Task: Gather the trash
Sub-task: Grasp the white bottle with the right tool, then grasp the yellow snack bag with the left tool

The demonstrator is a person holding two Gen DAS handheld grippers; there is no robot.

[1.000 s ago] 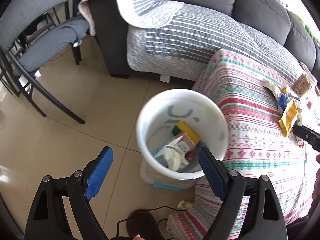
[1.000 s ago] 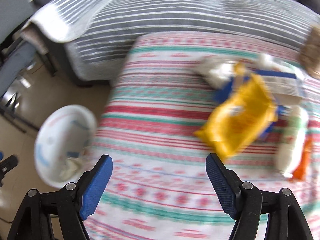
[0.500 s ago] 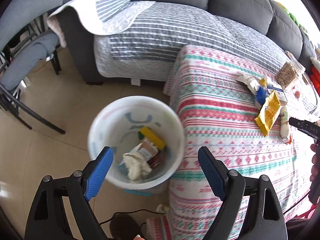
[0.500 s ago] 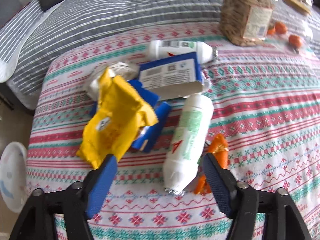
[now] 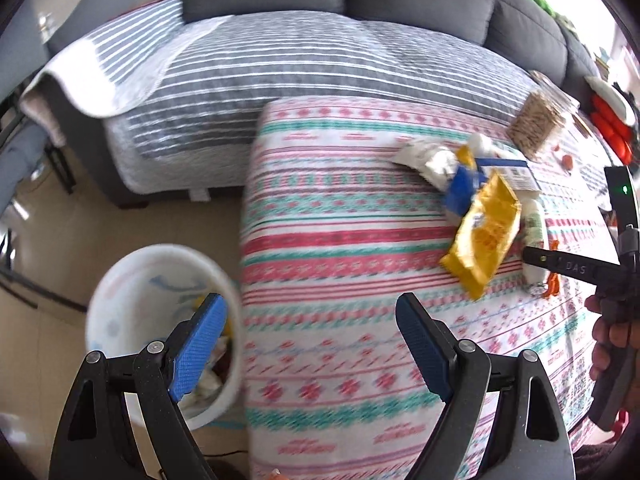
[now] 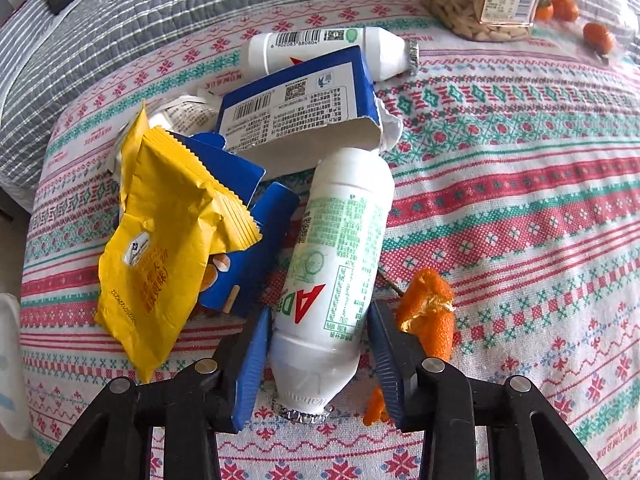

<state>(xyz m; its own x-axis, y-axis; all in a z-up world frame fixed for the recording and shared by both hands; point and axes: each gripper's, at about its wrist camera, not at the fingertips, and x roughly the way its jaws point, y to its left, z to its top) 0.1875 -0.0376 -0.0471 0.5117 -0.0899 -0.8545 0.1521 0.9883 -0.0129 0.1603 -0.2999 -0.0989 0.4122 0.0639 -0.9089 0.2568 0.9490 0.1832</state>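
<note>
our right gripper (image 6: 318, 350) straddles the neck end of the white bottle (image 6: 336, 264) lying on the tablecloth (image 6: 520, 200), blue pads either side but we can't tell if they're pinching yet. its long axis runs straight away from us, cap nearest. left gripper (image 5: 312, 344) hangs wide open and empty by the bin (image 5: 132, 280), much further off.

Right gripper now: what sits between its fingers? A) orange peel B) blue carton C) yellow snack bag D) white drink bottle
D: the right gripper has its blue pads on either side of the white drink bottle lying on the tablecloth, near its capped end; the orange peel lies just outside one finger.
</note>
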